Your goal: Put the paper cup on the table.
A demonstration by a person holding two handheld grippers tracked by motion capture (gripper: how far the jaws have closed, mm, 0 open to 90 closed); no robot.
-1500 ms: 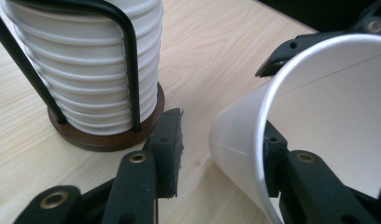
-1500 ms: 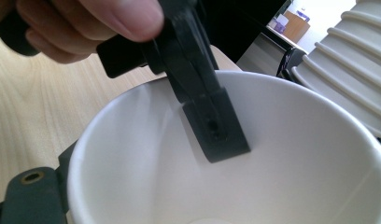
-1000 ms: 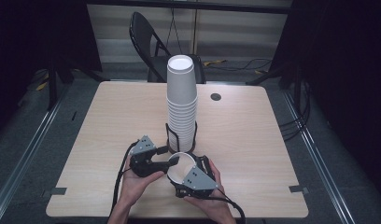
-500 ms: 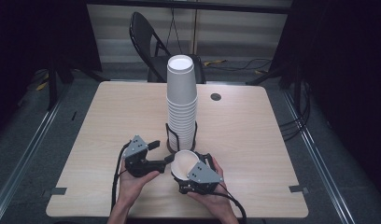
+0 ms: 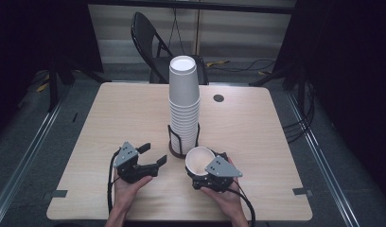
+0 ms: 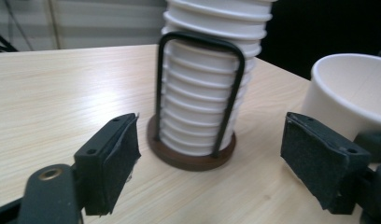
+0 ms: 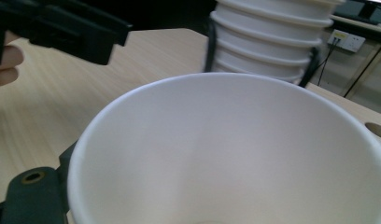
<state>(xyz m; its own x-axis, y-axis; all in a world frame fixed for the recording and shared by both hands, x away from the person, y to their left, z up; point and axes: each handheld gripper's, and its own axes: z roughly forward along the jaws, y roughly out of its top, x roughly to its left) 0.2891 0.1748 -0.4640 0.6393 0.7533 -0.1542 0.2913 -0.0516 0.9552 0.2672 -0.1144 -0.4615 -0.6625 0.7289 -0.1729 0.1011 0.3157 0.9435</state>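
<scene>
The bench [image 5: 110, 113] has lots of bare wood on its left and right halves, and the tall stack of cups [image 5: 184, 106] stands in its wire holder [image 5: 183, 142] near the middle, so that is the one thing to steer around. The single cup [image 5: 199, 160] sits upright in the right hand-held gripper [image 5: 207, 171], which holds it at about 5 o'clock from the holder, close to the near edge. The left hand-held gripper [image 5: 151, 155] has just been opening its jaws and now stands wide with nothing between them, at about 7 o'clock from the holder; the cup looks freshly passed over, so next it probably needs setting down on a bare spot.
</scene>
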